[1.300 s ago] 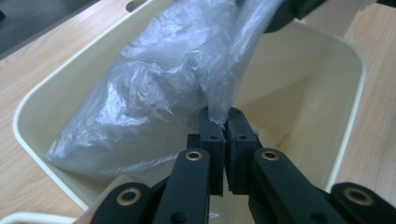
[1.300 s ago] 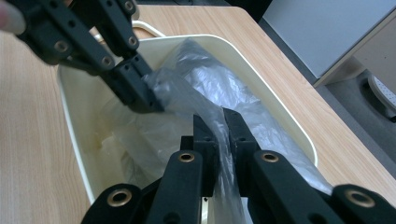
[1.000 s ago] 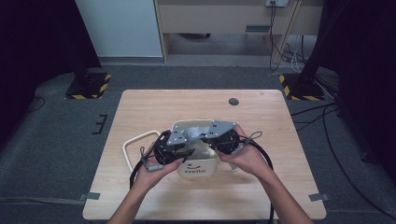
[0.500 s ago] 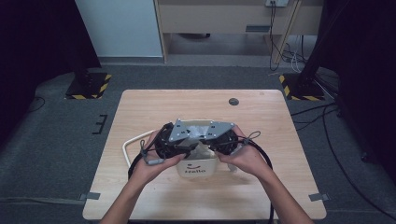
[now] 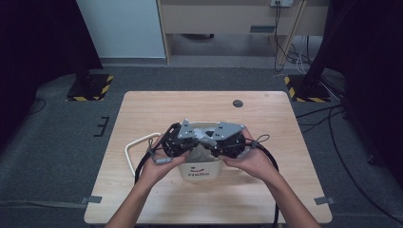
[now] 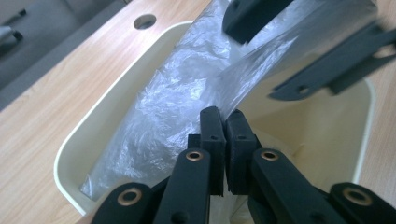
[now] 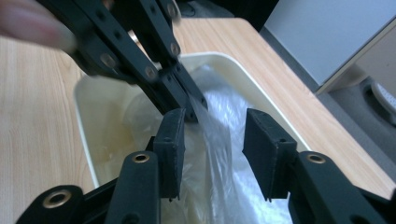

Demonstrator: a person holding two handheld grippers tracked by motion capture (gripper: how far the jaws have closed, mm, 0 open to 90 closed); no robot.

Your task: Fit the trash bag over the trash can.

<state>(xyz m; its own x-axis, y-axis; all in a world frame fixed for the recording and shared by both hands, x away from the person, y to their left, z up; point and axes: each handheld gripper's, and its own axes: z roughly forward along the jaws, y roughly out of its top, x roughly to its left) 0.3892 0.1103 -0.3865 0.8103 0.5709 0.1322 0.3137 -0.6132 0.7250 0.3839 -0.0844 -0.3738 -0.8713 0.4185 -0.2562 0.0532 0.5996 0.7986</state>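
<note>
Over the table's (image 5: 142,109) near middle, left gripper (image 6: 226,122) has just clamped the plastic bag (image 6: 168,107) while right gripper (image 7: 214,140) has just released, probably handing over inside the bin (image 5: 199,172)

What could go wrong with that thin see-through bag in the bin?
The left gripper pinches just a thin edge of the clear crinkly plastic bag, so it might slip or tear. The right gripper has just been opening, the film loose between its jaws, so the bag may slump into the cream plastic bin.
</note>
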